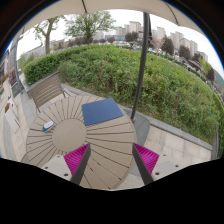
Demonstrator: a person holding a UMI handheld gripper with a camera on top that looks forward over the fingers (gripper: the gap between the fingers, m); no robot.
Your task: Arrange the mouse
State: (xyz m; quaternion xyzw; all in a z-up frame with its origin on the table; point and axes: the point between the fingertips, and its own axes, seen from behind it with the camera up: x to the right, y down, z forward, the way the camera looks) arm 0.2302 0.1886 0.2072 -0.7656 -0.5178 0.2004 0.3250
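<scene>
Hovering spread tongs (111,160), small pale mouse (48,125) on round slatted table (100,145)

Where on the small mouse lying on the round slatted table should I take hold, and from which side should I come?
The mouse lies flat near the table edge, left of the blue pad and beyond the open hand-held gripper. It is a low, small body, so probably come from above and close the fingers across its two long sides at mid-body. Its exact heading is too small to tell.

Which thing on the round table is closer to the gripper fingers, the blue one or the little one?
The blue mat is closer to the open gripper; the little mouse lies farther left.
</scene>
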